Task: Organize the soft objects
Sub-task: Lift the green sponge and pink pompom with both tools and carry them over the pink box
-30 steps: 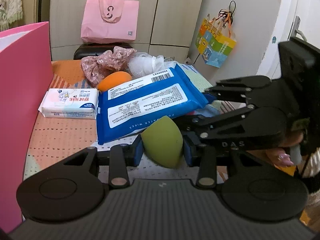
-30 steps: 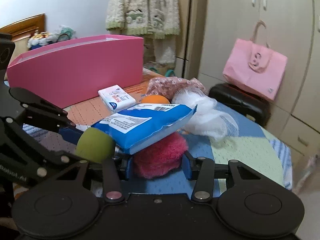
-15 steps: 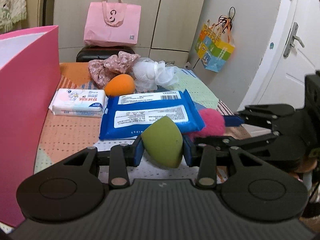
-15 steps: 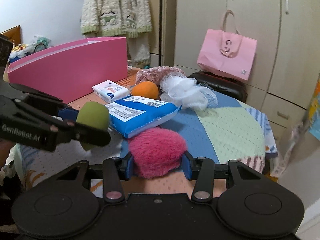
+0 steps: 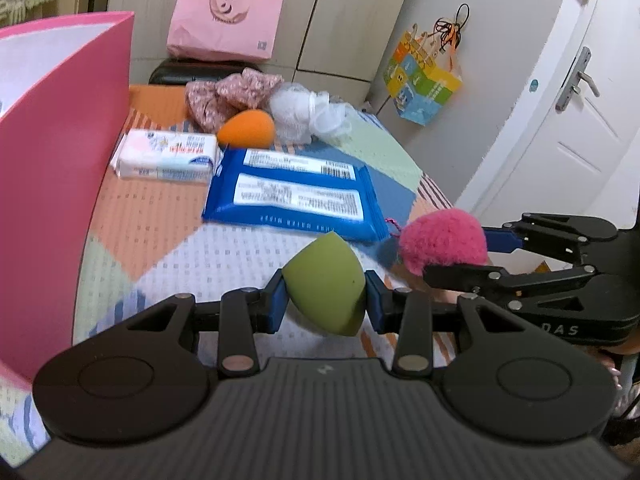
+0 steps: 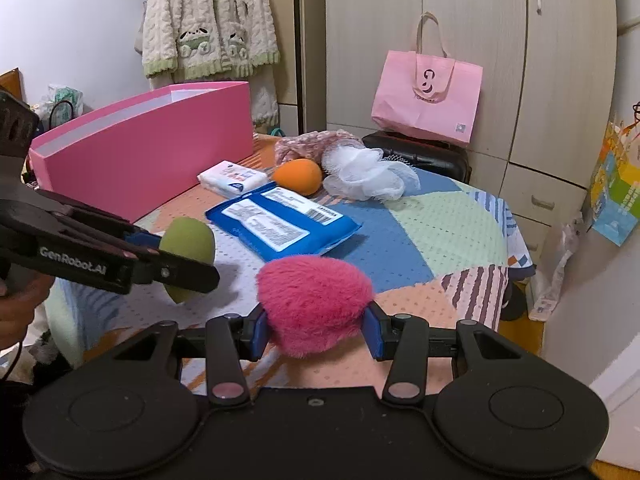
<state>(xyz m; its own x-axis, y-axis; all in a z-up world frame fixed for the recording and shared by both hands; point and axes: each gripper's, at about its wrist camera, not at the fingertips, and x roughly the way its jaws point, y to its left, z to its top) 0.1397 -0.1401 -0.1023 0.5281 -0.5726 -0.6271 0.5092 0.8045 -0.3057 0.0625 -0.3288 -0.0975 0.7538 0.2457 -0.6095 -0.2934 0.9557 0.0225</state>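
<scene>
Two grippers are loaded. From the left wrist, the left gripper [image 5: 325, 295] pinches a green sponge [image 5: 326, 282] above the table, right of the pink box [image 5: 60, 184]. From the right wrist, the right gripper [image 6: 316, 330] squeezes a pink pom-pom [image 6: 314, 304], farther from that box. Both seem mid-carry; next, each likely needs lifting over its wall before release.

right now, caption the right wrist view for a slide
Right tool grips pink pompom; left tool holds green sponge.

Even indoor light, fisheye-bent edges, slight blur
</scene>
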